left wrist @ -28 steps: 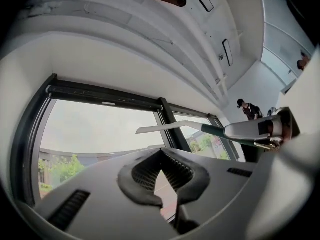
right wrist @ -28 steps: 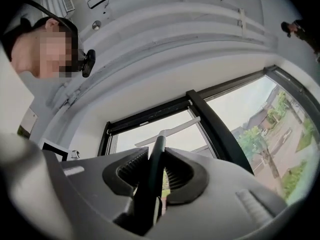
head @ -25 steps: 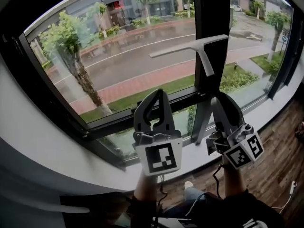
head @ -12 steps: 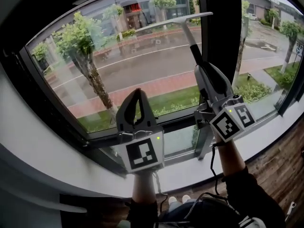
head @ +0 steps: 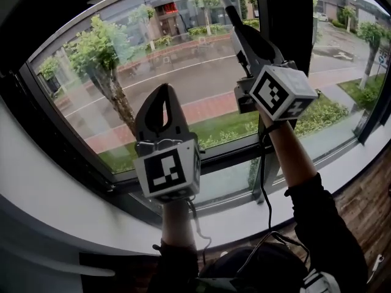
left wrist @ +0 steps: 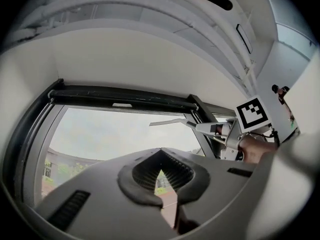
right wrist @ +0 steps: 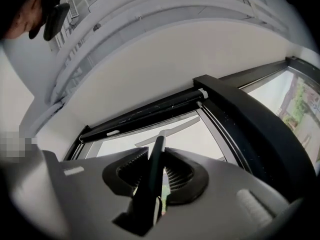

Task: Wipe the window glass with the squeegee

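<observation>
Up at one o'clock in the head view, the right gripper [head: 239, 24] has its jaws clamped on the black handle of the pale T-shaped squeegee [right wrist: 154, 159]. The blade lies crosswise at twelve o'clock, high on the clear window glass [head: 153, 66], just under the black upper window frame [right wrist: 150, 112]; contact with the pane can't be judged. The left gripper [head: 163, 90] hangs lower, at seven o'clock from the right one, jaws closed together on nothing, in front of the glass.

Upper-floor room in a building: black-framed window [head: 67, 145] above white sill [head: 36, 188], wooden floor [head: 360, 194], wet street [head: 183, 78] and trees [head: 101, 47] below.
</observation>
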